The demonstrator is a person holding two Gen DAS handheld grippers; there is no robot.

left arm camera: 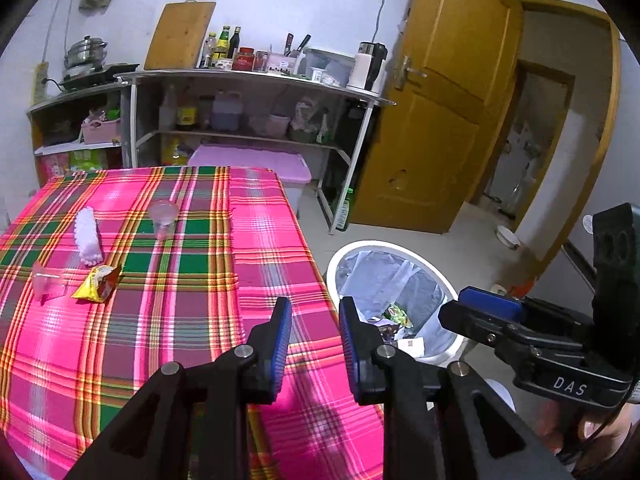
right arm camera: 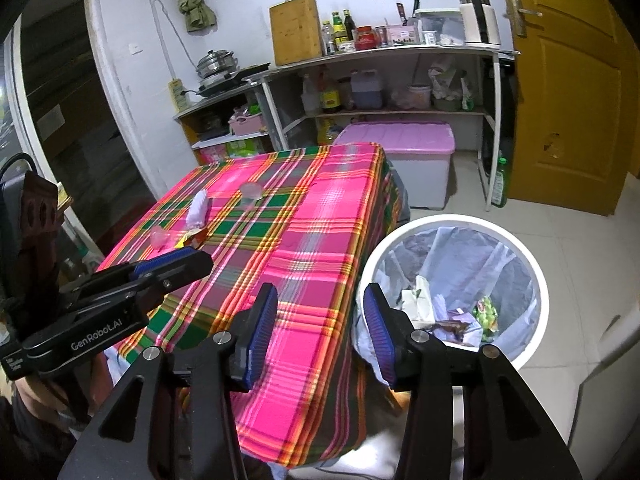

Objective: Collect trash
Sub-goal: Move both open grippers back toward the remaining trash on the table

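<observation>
Left wrist view: the left claw (left arm camera: 315,322) is hovering with its blue pads spread and nothing between them, over the near edge of the counter (left arm camera: 260,248) with its pink plaid cloth. Taking the white trash bin (left arm camera: 450,286) as the landmark, the remaining trash is lying well to the left of it on the counter: a yellow and red snack wrapper (left arm camera: 98,283), a crumpled clear plastic cup (left arm camera: 47,282) just beside the wrapper on the side away from the bin, a white ridged packet (left arm camera: 89,241) beyond them, and an upright clear plastic cup (left arm camera: 163,219) farther back. The right claw (left arm camera: 486,308) is showing above the bin; this view is not revealing how its pads stand.

Right wrist view: the right claw (right arm camera: 322,320) is spread and carrying nothing, straddling the counter (right arm camera: 320,216) edge and the trash bin (right arm camera: 538,280) rim. The bin, lined with a bag, is already holding paper and wrappers. The left claw (right arm camera: 176,258) is reaching in on the side away from the bin, and the snack wrapper (right arm camera: 194,236) is peeking out just behind it.

The wrapper is probably feather-light, crinkly and slippery, so pinching a raised corner looks safest. The cups are likely thin and easily crushed; gripping across the rim should work.
</observation>
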